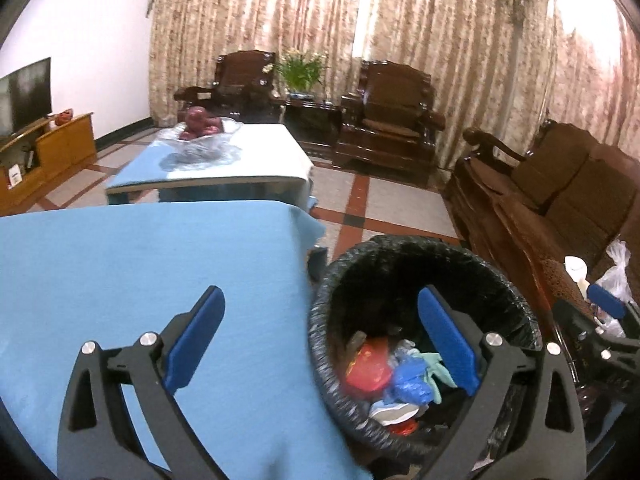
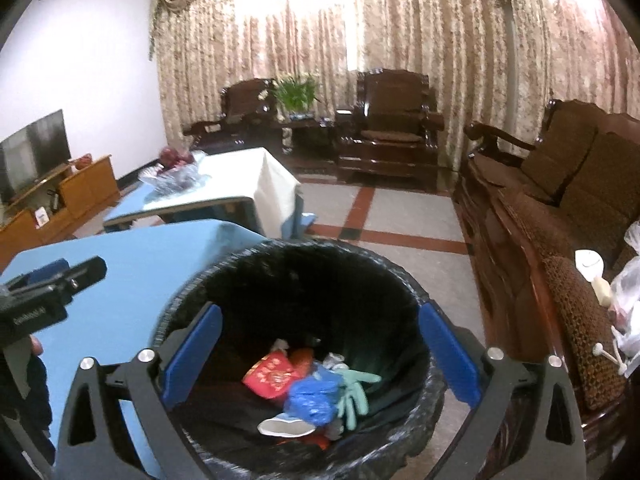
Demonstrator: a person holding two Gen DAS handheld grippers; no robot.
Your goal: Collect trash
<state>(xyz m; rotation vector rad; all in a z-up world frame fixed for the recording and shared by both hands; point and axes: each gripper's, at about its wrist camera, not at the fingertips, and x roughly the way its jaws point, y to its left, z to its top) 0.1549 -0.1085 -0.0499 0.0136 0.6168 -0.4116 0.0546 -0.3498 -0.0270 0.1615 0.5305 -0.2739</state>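
A black-lined trash bin (image 1: 328, 304) (image 2: 192, 292) stands beside a table with a blue cloth (image 1: 152, 264) (image 2: 132, 264). Inside lie a red packet (image 2: 272, 380), a blue plastic bag (image 2: 312, 398), a pale green glove (image 2: 354, 394) and white scraps; they also show in the left wrist view (image 1: 370, 370). My left gripper (image 1: 320, 328) is open and empty, straddling the table edge and the bin rim. My right gripper (image 2: 320, 344) is open and empty above the bin's mouth. The left gripper's body (image 2: 52, 292) shows at the left of the right wrist view.
A second table (image 1: 240, 152) holds a clear bowl with red fruit (image 1: 198, 126). A dark wooden sofa (image 2: 560, 200) with plastic bags (image 2: 632, 280) runs along the right. Armchairs (image 1: 392, 116), a plant and curtains stand at the back. A TV cabinet (image 1: 48, 152) is left.
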